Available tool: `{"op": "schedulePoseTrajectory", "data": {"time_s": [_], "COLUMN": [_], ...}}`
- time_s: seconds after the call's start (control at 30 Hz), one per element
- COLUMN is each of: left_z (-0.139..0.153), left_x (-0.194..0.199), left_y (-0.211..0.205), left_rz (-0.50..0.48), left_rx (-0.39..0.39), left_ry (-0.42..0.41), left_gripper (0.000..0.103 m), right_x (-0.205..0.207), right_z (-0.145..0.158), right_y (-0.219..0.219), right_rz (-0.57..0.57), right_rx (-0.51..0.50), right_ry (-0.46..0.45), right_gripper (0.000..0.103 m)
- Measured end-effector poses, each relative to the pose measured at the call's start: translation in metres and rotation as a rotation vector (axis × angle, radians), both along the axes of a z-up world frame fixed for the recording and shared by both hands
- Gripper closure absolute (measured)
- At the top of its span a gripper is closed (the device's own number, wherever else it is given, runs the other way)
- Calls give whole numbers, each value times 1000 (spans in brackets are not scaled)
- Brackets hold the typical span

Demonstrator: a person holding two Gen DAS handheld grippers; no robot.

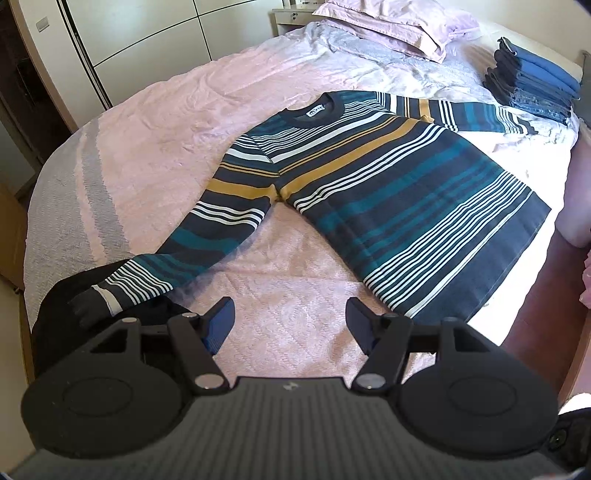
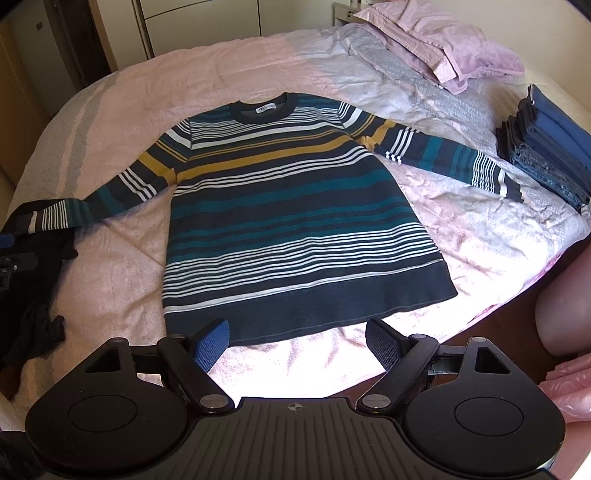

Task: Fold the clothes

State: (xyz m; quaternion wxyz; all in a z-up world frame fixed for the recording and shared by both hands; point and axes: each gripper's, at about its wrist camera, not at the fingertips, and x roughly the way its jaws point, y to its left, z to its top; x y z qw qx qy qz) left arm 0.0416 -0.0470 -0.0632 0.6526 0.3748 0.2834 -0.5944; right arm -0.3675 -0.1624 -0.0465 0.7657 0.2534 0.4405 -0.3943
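A long-sleeved sweater [image 1: 388, 184] [image 2: 288, 206], striped navy, teal, white and mustard, lies spread flat and face up on the pink bedspread [image 1: 166, 147] [image 2: 129, 258], both sleeves stretched out. My left gripper [image 1: 290, 321] hovers open over bare bedspread between the near sleeve and the body. That sleeve's cuff [image 1: 107, 299] rests on a black garment [image 1: 55, 314]. My right gripper [image 2: 297, 336] is open just in front of the navy hem [image 2: 306, 314], with nothing between its fingers.
Folded jeans and blue clothes [image 1: 535, 85] [image 2: 546, 155] are stacked at the bed's far right. Pink pillows [image 1: 399, 26] [image 2: 443, 44] lie at the head. The crumpled black garment [image 2: 33, 295] sits at the left edge. A wardrobe [image 1: 129, 29] stands behind.
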Motion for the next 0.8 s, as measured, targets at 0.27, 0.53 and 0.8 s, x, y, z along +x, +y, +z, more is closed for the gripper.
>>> {"op": "schedulePoseTrajectory", "data": {"time_s": [0.27,0.53,0.8], "left_z": [0,6,15], "left_x": [-4,16,58], "left_y": [-1,23,72], "left_rz": [33,243,466], "left_rx": [9,16,33], "left_ry": [-14,-70,-132], "left_gripper": [40,40,40], "right_x": [-2,32,111], "right_z": [-3,-4,-8], "right_y": [-5,-11,-1], "right_rz": [23,283,650], "right_rx": [15,-13,-55], "right_ry": [-9,-52,-134], "right_gripper": [19,19,19]}}
